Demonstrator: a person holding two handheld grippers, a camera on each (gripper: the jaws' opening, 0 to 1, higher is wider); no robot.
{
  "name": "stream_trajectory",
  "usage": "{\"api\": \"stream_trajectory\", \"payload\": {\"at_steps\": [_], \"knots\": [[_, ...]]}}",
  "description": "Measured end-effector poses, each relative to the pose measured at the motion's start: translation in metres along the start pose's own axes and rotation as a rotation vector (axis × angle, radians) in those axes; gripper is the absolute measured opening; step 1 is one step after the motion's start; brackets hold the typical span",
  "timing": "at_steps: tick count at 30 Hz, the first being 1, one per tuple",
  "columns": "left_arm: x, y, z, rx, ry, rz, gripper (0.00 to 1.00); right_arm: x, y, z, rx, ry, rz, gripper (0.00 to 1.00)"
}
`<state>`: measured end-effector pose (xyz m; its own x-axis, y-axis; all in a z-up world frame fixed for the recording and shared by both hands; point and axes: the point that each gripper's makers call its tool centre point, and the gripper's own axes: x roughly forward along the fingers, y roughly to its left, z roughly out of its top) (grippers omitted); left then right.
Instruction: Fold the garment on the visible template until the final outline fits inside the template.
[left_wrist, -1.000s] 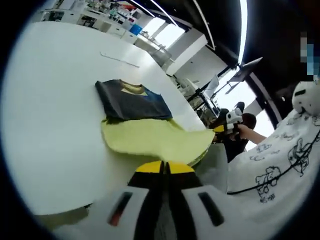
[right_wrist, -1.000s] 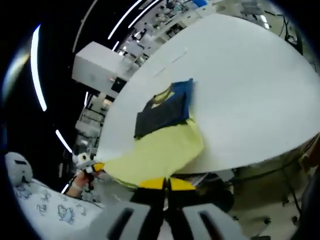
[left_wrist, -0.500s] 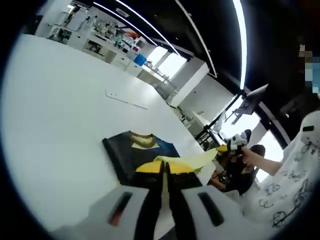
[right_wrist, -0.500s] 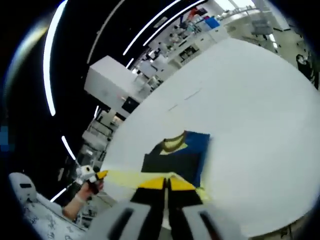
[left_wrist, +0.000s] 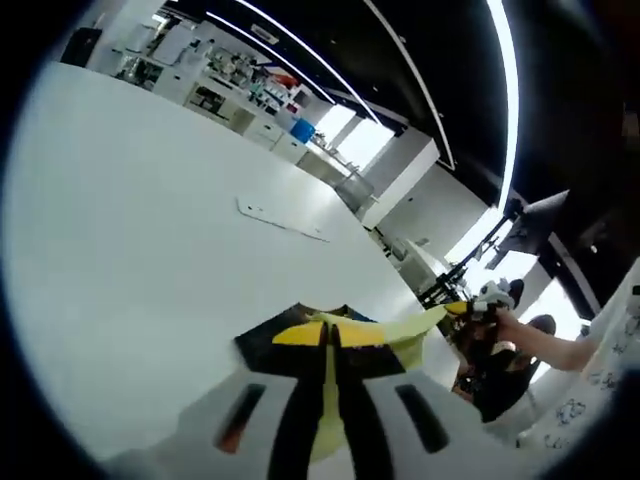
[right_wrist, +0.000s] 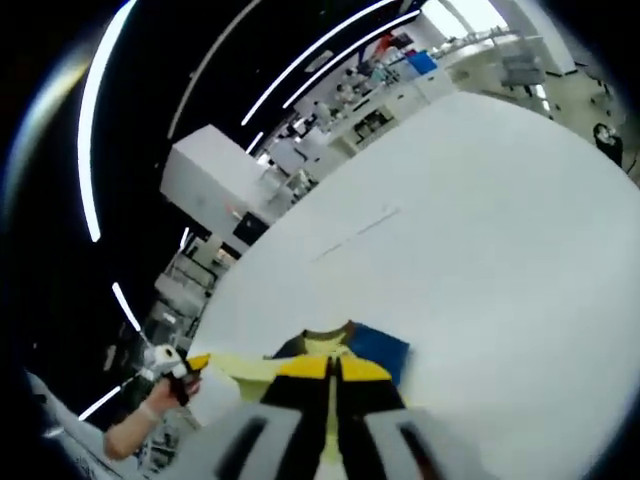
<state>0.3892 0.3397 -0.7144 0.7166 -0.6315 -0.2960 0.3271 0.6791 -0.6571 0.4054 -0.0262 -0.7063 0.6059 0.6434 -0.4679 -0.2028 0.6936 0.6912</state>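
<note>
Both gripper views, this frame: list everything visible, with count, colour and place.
garment: one, yellow with dark navy and blue panels, on the table, its yellow edge lifted and stretched between the two grippers
table: one, white, large, under the garment
marking strip: one, thin and pale, on the table beyond the garment
lab benches and shelves: several, white, in the background
ceiling light strips: several, white, overhead
left gripper: yellow-tipped, shut on the garment
right gripper: yellow-tipped, shut on the garment
person's hand: one, holding the right gripper
</note>
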Motion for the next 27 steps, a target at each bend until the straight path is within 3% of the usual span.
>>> {"api": "stream_trajectory", "payload": {"at_steps": [9,14,22,27], "knots": [[0.029,0.037,-0.007,-0.032,0.032,0.072,0.0,0.043,-0.025,0.01,-0.001,0.005,-0.038,0.0],[0.041,0.06,-0.014,-0.048,0.059,0.106,0.0,0.065,-0.047,0.001,-0.001,0.037,-0.091,0.0],[0.048,0.069,-0.034,-0.065,0.099,0.142,0.0,0.075,-0.07,-0.014,0.026,0.077,-0.13,0.0],[0.053,0.086,-0.044,-0.085,0.12,0.169,0.0,0.081,-0.081,-0.021,0.045,0.086,-0.143,0.0]]}}
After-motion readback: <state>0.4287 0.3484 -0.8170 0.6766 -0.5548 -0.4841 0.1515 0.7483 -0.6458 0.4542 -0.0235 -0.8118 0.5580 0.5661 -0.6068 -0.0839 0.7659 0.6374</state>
